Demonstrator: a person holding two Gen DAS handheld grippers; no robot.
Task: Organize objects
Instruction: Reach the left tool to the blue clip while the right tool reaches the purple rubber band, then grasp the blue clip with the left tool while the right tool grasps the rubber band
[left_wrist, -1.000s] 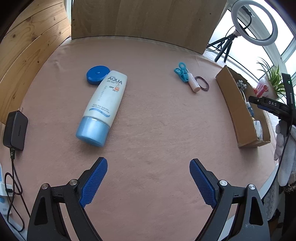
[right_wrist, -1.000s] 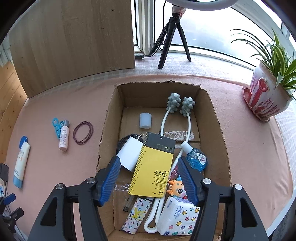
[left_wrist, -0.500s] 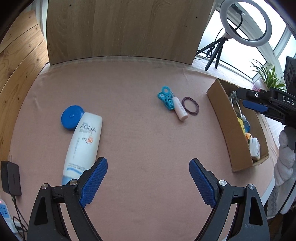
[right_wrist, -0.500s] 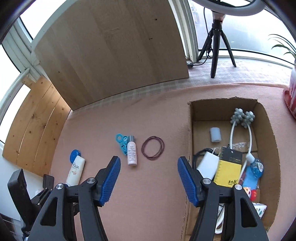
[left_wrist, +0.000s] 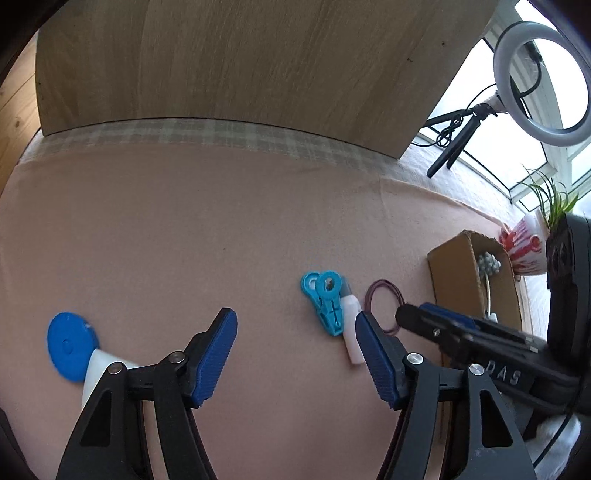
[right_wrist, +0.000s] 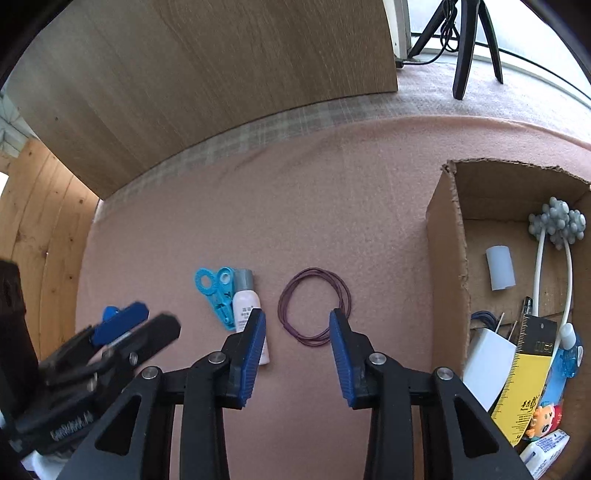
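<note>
My left wrist camera looked low across the pink worktop (left_wrist: 229, 229) toward the wooden board (left_wrist: 240, 62) at twelve o'clock, with the cardboard box (left_wrist: 458, 273) at three o'clock. My right wrist camera sat higher and nearer, tilted down, the same box (right_wrist: 447, 266) at three o'clock. Both views shared the teal clip (left_wrist: 325, 302) (right_wrist: 218, 295), small bottle (left_wrist: 351, 332) (right_wrist: 245, 306) and hair tie (left_wrist: 384, 299) (right_wrist: 314, 306). Each view caught my other tool at its edge.

matt pink cloth (right_wrist: 332, 192), raw cardboard box (right_wrist: 447, 258)
</note>
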